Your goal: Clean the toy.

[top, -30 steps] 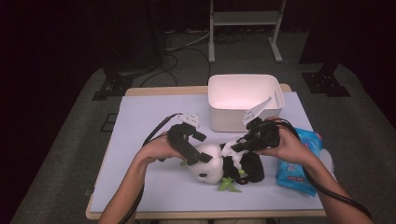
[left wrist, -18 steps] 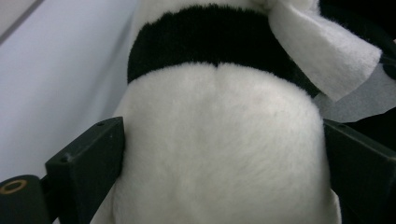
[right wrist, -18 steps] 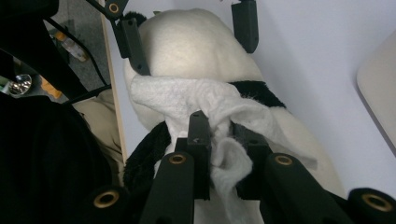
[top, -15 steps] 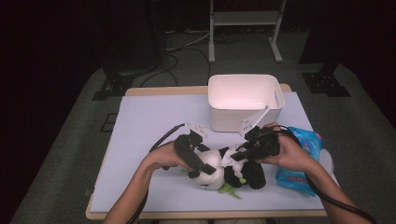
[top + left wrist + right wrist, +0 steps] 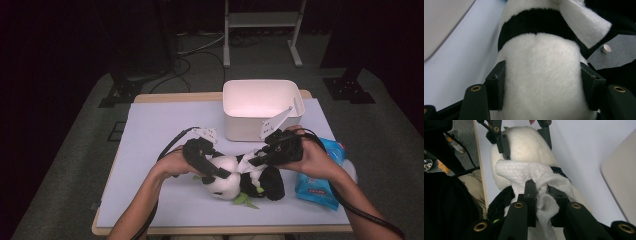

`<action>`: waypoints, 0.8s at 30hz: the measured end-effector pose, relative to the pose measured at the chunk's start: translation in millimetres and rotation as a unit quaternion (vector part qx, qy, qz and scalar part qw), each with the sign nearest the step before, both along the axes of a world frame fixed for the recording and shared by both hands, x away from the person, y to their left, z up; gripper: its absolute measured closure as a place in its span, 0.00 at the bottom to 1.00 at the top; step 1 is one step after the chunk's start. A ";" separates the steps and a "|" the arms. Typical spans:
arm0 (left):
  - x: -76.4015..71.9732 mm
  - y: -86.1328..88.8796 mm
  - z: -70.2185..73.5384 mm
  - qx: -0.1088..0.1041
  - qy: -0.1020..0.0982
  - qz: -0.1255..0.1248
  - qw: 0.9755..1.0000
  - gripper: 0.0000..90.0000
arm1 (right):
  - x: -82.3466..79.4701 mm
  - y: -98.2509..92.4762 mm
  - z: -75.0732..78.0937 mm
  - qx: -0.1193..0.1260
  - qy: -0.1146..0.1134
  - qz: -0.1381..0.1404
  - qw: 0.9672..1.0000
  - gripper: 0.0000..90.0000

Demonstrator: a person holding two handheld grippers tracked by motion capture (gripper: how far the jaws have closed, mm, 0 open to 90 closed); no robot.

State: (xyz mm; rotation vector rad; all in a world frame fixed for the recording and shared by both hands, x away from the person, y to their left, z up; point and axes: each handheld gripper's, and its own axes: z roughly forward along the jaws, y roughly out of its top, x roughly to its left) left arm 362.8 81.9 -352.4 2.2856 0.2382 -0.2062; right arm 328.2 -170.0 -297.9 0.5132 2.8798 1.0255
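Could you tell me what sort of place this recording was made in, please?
Probably a lab or studio set up for recording handling tasks. A table with a pale lilac cover stands on grey carpet amid dark surroundings, cables trail across the floor, and a white metal stand rises behind it.

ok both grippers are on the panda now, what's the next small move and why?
Probably drag the right gripper and its white cloth across the panda, wiping. The left gripper has just been closing and its pads now press the panda's head on both sides, steadying it, while the right jaws pinch the cloth bunched against the body.
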 end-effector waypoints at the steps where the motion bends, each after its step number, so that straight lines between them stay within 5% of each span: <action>1: 0.9 -0.5 3.4 -0.002 -0.006 0.000 1.000 0.39 | 1.3 -1.2 1.9 -0.003 -0.005 -0.001 1.000 0.86; 11: 15.1 -3.9 24.5 0.015 -0.065 0.004 0.998 0.40 | 29.6 -14.7 15.2 0.016 -0.006 -0.040 0.999 0.87; 16: 16.8 -5.9 12.1 0.020 -0.053 0.007 0.998 0.37 | 44.7 -19.8 1.5 0.027 0.028 -0.052 0.998 0.87; 24: 11.0 -5.6 1.7 0.019 -0.013 0.028 0.999 0.11 | 33.2 -17.4 -12.5 0.014 0.040 -0.037 0.998 0.87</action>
